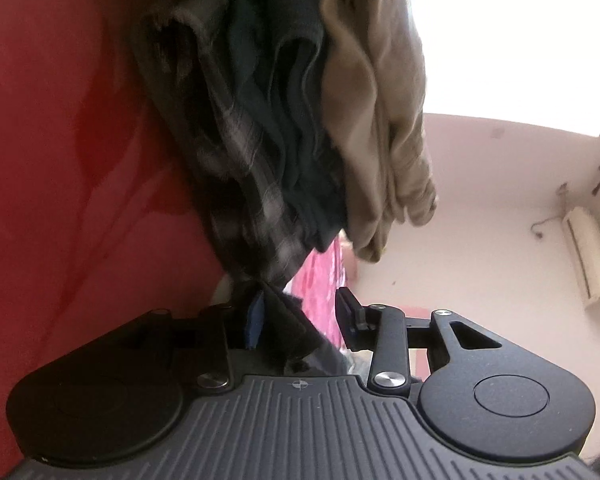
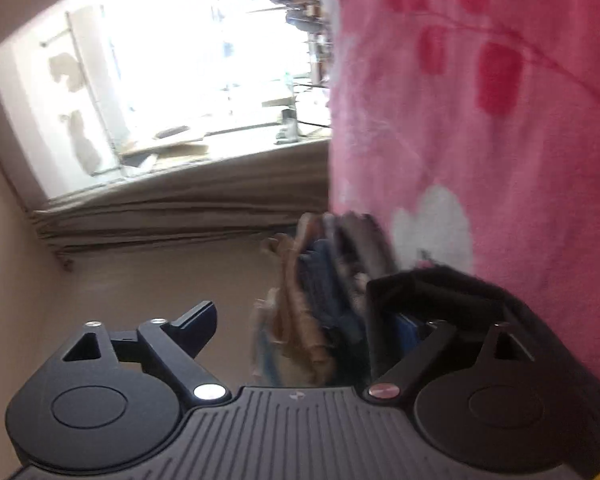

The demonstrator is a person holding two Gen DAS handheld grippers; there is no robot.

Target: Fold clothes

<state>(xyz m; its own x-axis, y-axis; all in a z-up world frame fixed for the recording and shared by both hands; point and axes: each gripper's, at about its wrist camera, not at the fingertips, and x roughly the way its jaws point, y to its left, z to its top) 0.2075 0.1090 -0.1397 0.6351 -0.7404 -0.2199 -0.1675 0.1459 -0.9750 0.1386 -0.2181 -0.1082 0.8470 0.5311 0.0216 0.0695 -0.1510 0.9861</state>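
On the far left of my left tongs I see a red cover. Just ahead of the tongs is a bunch of clothes. From left to right there is a checked cloth, a dark blue-green cloth and a tan cloth, all pressed side by side. A dark end of the checked cloth runs down between the two fingers and leans on the left one. The fingers stand apart, so the left tongs are spread and not squeezing it.

My right tongs are spread wide too. Far ahead on their left are a bright window and a curtain. Straight ahead is the same pile of clothes, blurry here. A black cloth hangs over the right finger and hides most of it. A pink blanket with flowers fills the right side.

I cannot tell if the pile is neatly folded or waiting to be folded. It looks layered, but the edges are wavy.

What could go wrong? The dark end only rests in the left tongs, so it may slide out if I pull. If I squeeze, I may catch two cloths at once and drag the whole pile over. The black cloth on my right finger may snag and come along by mistake. Both pictures are tipped sideways and blurry, so I could aim badly.
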